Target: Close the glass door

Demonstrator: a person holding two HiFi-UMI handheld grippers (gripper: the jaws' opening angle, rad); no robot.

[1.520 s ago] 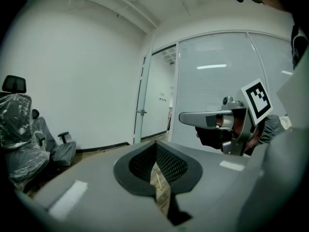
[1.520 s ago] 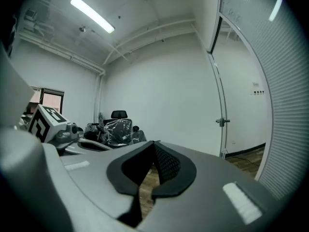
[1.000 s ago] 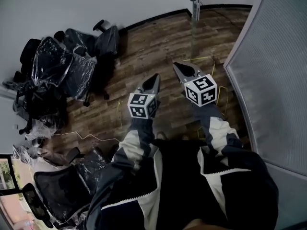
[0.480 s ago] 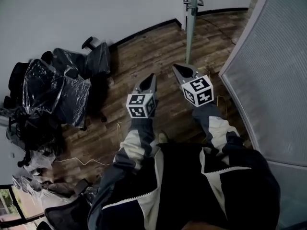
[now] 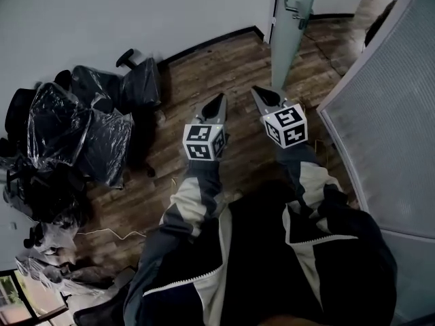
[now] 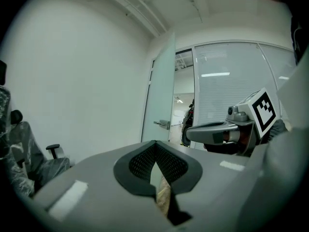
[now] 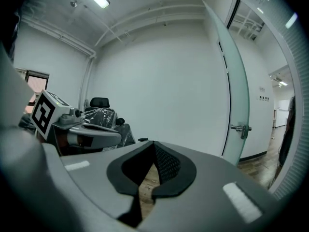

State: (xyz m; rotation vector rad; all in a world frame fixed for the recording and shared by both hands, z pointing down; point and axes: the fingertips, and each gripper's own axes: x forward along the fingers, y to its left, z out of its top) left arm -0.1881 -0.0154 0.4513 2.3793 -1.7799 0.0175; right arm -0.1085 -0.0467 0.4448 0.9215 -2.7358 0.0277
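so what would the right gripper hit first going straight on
Likely the white wall, just left of the glass door, not the door itself. Nothing else shows ahead of the right gripper, though depth is unclear.

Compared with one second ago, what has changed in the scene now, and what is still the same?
The person has moved toward the glass door: in the head view it shows broader and closer, with its handle further into the picture. Nothing was gripped or released. Unchanged: the left gripper and the right gripper stay side by side, jaws together and empty; the door stands open, untouched.
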